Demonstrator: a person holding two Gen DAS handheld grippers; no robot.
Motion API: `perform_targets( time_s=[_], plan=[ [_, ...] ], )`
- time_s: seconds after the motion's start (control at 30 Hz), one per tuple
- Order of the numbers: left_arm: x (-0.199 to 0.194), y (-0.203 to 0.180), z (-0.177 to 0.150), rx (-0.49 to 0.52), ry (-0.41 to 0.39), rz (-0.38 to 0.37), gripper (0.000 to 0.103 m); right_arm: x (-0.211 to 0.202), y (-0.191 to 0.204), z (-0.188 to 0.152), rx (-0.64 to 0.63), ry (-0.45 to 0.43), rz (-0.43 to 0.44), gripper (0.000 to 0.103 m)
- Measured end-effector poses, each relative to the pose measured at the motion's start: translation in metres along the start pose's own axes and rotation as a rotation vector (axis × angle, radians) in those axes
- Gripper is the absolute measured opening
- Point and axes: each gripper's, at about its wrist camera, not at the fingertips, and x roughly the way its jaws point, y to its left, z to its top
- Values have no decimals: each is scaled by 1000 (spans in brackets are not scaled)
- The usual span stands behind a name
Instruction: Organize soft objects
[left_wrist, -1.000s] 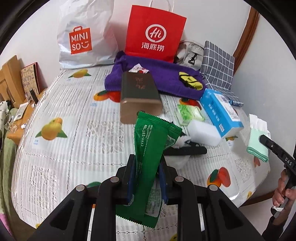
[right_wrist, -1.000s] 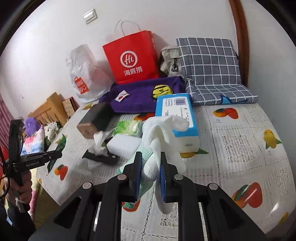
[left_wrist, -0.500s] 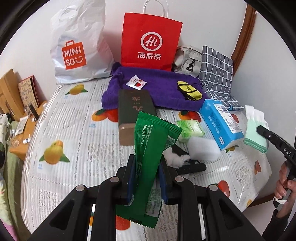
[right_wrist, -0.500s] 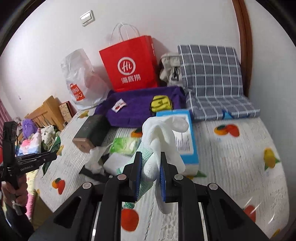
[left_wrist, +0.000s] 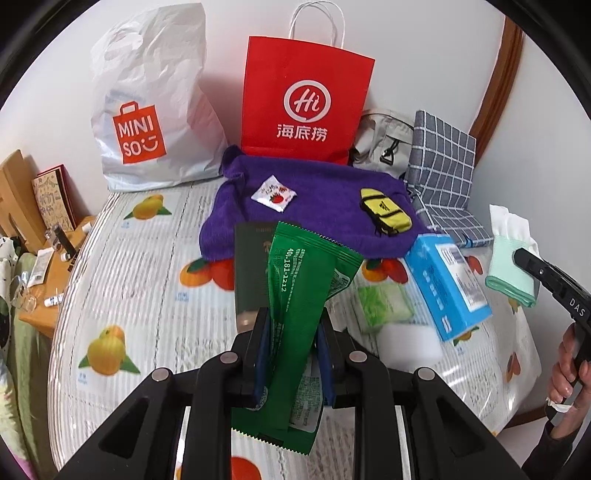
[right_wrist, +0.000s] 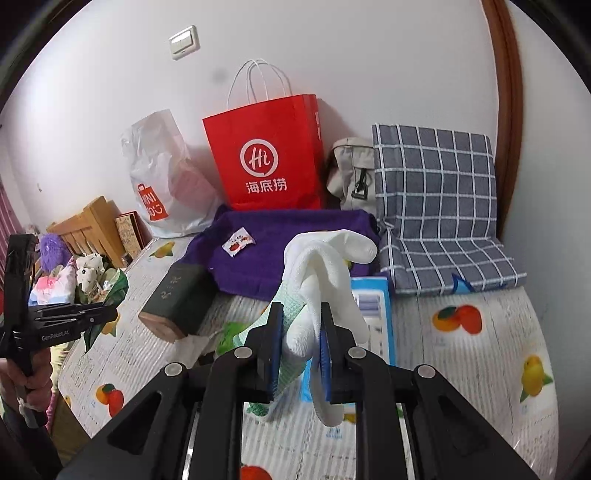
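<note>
White bag (left_wrist: 147, 107) reads "MINISO", red bag (left_wrist: 306, 99) "Hi", green packet (left_wrist: 295, 295) "40-181-1212".

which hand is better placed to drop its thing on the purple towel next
Right, probably. The right gripper is shut on a white glove right in front of the purple towel. The left gripper, holding a green packet, looks farther back.

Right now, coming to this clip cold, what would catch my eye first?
The red paper bag standing against the wall at the back of the table, with the purple towel spread in front of it. Closer in, the left tongs are shut on a green packet, and the right tongs on a white glove with a mint cloth.
</note>
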Motion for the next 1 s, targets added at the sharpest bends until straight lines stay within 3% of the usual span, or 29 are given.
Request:
perform_targets(
  time_s=[0.3, 0.63, 1.0],
  plan=[
    [9, -6, 37, 27, -35, 20, 23, 15, -6, 28, -1, -7, -15, 18],
    [24, -10, 81, 6, -63, -24, 23, 35, -8, 66, -12, -19, 15, 18],
    [65, 1, 117, -19, -44, -17, 23, 91, -2, 94, -38, 25, 61, 18]
  ],
)
